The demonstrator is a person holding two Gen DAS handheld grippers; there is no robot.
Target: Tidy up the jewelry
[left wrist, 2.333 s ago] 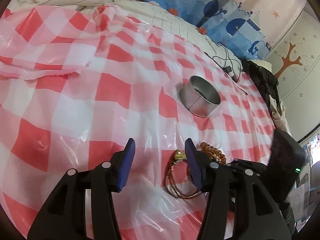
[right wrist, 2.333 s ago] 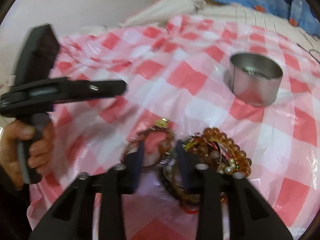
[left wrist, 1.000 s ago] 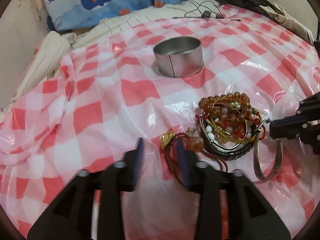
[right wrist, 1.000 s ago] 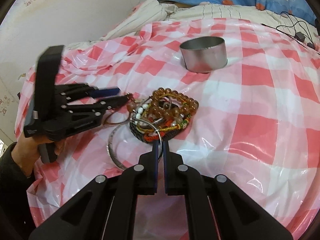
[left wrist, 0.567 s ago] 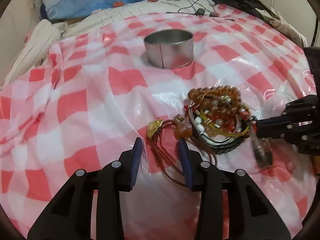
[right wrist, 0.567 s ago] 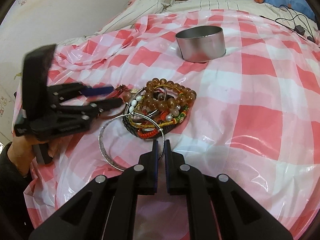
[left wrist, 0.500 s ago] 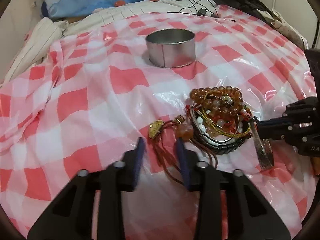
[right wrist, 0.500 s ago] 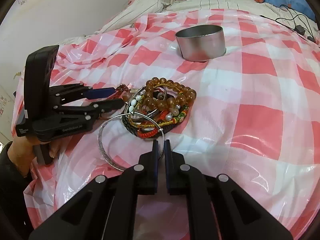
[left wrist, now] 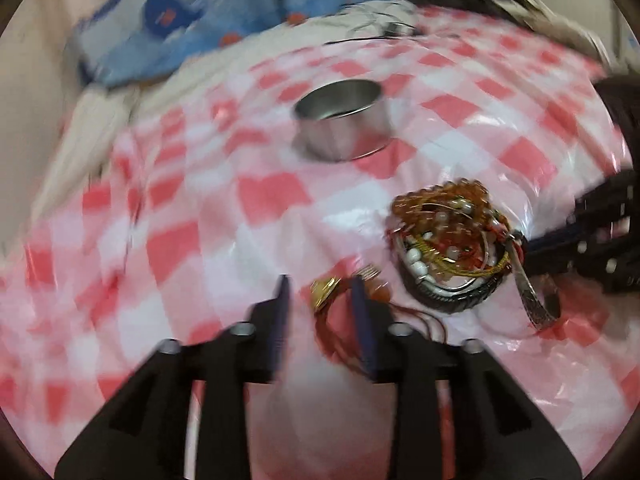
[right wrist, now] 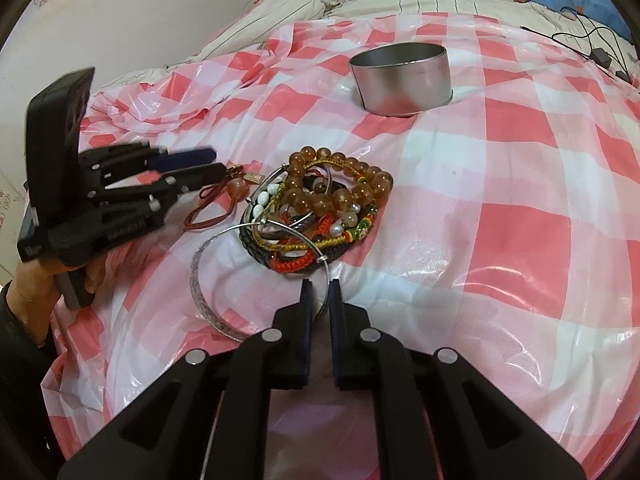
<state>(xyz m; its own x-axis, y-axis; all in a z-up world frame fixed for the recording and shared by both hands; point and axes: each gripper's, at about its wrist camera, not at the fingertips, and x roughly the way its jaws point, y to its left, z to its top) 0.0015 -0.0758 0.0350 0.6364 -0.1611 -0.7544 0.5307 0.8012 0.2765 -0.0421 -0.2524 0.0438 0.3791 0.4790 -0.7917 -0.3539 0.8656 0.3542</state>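
On the glossy checked plastic cloth (right wrist: 520,208), with bare room around, the left gripper (right wrist: 208,162) is opening its jaws about a brown cord charm bracelet (right wrist: 224,196) beside the beaded jewelry pile (right wrist: 320,208), whose thin silver bangle (right wrist: 200,280) the right gripper (right wrist: 319,296) pinches, the round metal tin (right wrist: 404,80) standing beyond.

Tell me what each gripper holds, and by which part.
Right gripper: shut on the silver bangle, pinching its thin rim. Left gripper: its jaws are opening around the brown cord necklace, gripping nothing.
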